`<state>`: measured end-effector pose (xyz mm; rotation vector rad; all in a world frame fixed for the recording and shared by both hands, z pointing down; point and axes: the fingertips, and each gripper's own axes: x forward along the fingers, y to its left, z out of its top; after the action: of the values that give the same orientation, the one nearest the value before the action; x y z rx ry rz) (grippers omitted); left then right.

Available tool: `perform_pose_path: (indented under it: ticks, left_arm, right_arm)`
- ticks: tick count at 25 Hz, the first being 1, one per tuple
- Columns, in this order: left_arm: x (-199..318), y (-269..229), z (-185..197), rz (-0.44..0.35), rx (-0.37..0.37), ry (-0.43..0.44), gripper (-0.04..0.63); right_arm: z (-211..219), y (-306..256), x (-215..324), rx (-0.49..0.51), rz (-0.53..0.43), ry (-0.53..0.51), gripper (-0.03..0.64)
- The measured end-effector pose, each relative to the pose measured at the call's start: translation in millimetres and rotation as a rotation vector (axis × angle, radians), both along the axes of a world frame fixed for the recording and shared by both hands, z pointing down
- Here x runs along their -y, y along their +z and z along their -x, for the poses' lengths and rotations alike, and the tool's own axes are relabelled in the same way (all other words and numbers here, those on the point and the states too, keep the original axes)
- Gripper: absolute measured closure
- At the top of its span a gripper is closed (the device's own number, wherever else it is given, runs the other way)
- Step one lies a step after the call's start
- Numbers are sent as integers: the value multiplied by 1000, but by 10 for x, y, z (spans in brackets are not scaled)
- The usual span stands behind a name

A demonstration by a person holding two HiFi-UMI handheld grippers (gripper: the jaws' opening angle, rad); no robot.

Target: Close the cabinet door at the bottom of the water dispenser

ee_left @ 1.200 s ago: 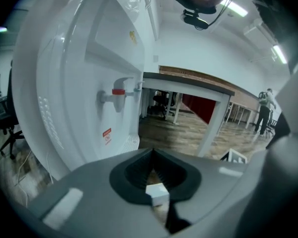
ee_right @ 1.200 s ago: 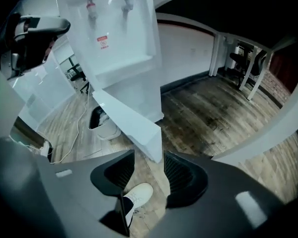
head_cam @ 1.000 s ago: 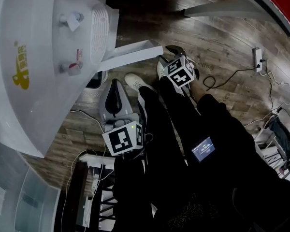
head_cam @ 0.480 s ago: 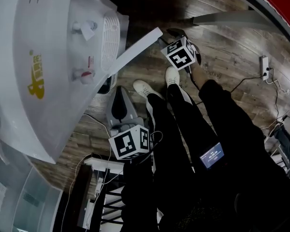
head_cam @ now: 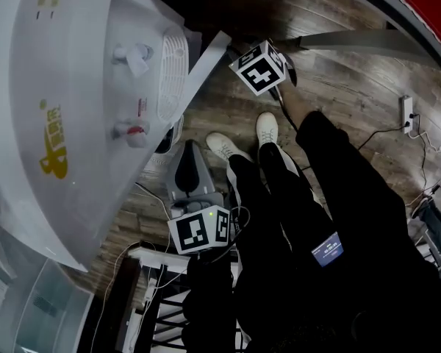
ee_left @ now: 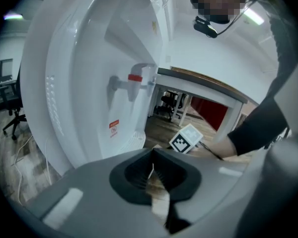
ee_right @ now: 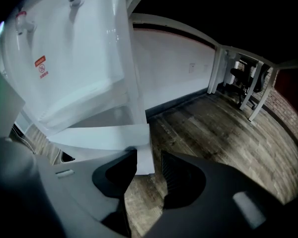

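Dispenser: the tall white plastic water dispenser (head_cam: 73, 109) stands at your left on the dark wood-plank floor (head_cam: 338, 65).
Door: the flat white cabinet door (head_cam: 198, 68) at its bottom is ajar, swung out at an angle from the body.
Right claw: your right gripper (ee_right: 149, 153) has its jaws apart and they have just been closing. The door's free edge sits between them, with a gap at one jaw, so there is no grip.
Left claw: your left gripper (ee_left: 151, 155) has its jaws together and holds nothing. It is low by the dispenser's front, clear of the door.
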<state>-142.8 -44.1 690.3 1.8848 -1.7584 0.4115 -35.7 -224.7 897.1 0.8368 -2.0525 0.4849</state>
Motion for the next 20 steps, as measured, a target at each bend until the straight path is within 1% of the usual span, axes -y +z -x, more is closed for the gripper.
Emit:
perform_pose_path:
  ticks: [4, 8, 10, 13, 17, 20]
  left_arm:
    - [-42, 156, 62, 29, -25, -35, 588]
    - [-42, 172, 144, 35, -25, -44, 588]
    - [7, 153, 188, 29, -24, -46, 588]
    - [64, 126, 245, 22, -26, -52, 588]
    - [107, 99, 259, 12, -33, -31, 588]
    - [152, 121, 234, 9, -25, -6, 588]
  right_arm:
    - [229, -124, 288, 54, -35, 60, 463]
    - [637, -222, 403, 54, -74, -17, 457]
    - [780, -259, 449, 57, -83, -35, 456]
    - [827, -259, 478, 55, -83, -31, 456]
    - [793, -180, 426, 53, -40, -7, 453]
    - [798, -225, 399, 59, -57, -15, 453]
